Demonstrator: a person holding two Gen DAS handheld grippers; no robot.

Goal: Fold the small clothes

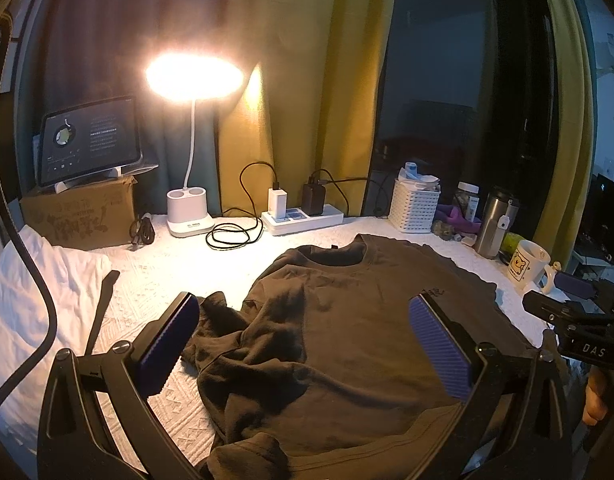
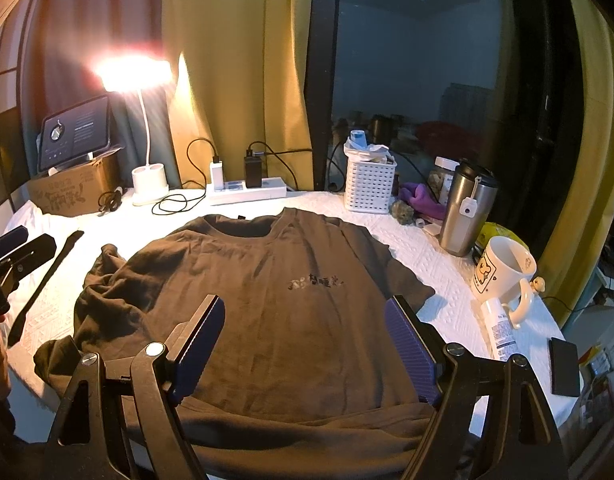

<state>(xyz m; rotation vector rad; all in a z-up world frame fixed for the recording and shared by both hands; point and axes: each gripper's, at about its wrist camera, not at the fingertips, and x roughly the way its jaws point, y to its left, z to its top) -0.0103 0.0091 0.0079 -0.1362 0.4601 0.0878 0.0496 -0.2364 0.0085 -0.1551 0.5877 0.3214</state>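
Lying face-up on the white textured worktop (image 2: 427, 264), the dark brown short-sleeved cotton T-shirt (image 2: 267, 300) has its collar toward the lamp and its hem nearest both cameras. Left tongs (image 1: 307, 344) stand apart, hovering above the bunched left sleeve and holding nothing. Right tongs (image 2: 303, 344) likewise stand apart over the lower chest, empty.

Risks, as judged:
- The crumpled left sleeve (image 1: 223, 320) could be folded in as it lies, giving a lumpy, uneven fold.
- A sweeping fold toward the right edge could strike the white cartoon-printed ceramic mug (image 2: 503, 276) or the steel travel tumbler (image 2: 467, 208), both standing near the right sleeve.
- The thin black strap (image 2: 43, 288) beside the left sleeve could be caught up in the fabric.

Not determinable: the hem is cut off behind the tong frames; the chest print is too small to read; lamp glare washes out the far left.
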